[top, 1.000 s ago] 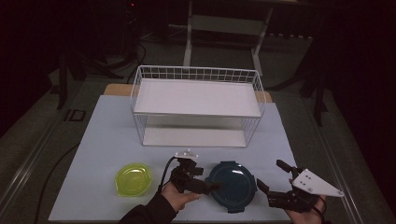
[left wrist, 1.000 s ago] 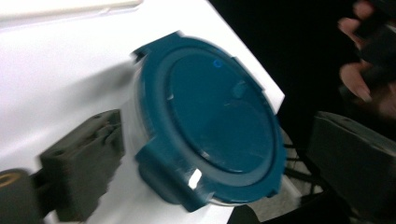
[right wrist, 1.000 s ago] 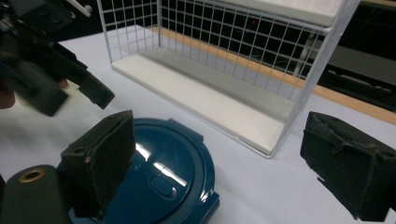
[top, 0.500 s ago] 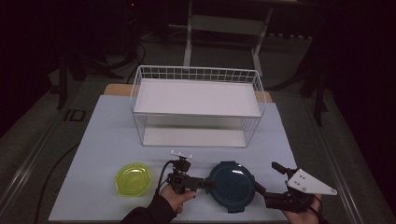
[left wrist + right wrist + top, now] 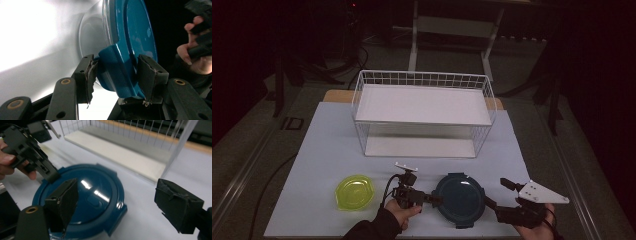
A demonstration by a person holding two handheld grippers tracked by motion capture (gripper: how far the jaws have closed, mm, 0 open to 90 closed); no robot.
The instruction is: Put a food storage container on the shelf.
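No writing, label, brand or number can be read anywhere here (the round dark-blue plastic lid (image 5: 82,202), the white wire basket (image 5: 422,112) and the yellow-green plastic lid (image 5: 354,192) all look plain).

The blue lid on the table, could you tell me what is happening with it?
A person is working on the blue lid with two handheld grippers. The left gripper has its jaws around one of the lid's clasp tabs. The right gripper hovers open at the opposite edge. A yellow-green dish and a white wire rack sit nearby.
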